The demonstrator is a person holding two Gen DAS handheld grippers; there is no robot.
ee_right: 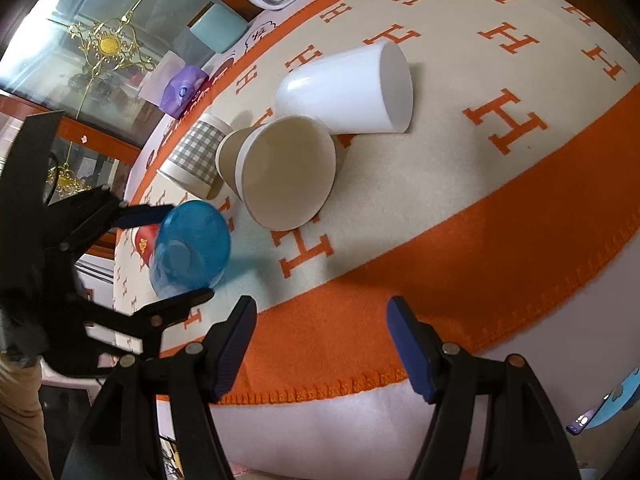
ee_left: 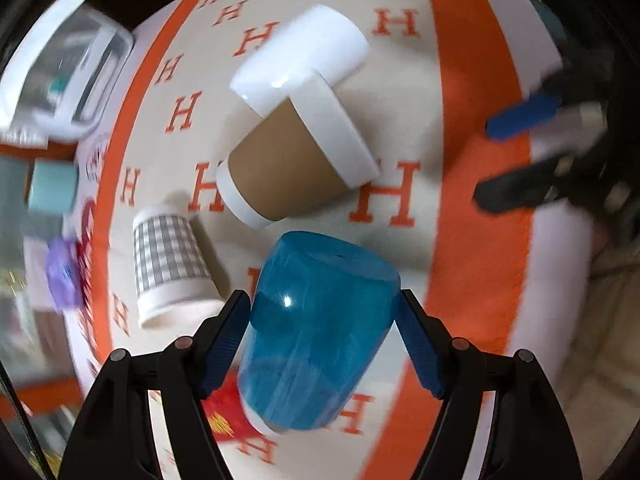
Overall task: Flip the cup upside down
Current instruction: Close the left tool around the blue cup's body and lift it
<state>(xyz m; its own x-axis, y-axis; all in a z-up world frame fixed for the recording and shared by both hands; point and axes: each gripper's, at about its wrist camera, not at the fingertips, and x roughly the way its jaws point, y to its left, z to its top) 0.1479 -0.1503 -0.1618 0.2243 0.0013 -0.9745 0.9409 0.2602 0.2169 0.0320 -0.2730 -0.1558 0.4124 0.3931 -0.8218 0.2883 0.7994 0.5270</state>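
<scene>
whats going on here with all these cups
A person is working with two handheld grippers. The left gripper holds a blue cup in the air, tilted, over an orange and cream blanket. The right gripper is open, holding nothing. A brown cup and a white cup lie sideways; a checked cup stands upside down.

From the left gripper (ee_left: 322, 334), the whole scene smears with motion, worst at the far left: a clear box (ee_left: 66, 76), a teal block (ee_left: 54, 188) and a purple packet (ee_left: 64, 276) are soft shapes there, with no label readable. The blue cup (ee_left: 316, 332) between the fingers hides part of a red print (ee_left: 222, 410) on the blanket (ee_left: 476, 240), and the cup's near end blurs into it. Far to the right, the right gripper (ee_left: 516, 160) is a blurred streak, partly cut by the lens rim. From the right gripper (ee_right: 322, 344), the left gripper (ee_right: 176, 252) at the left runs off into dark blur. At the lower right edge a small lit screen (ee_right: 582, 422) is too small to read.
</scene>
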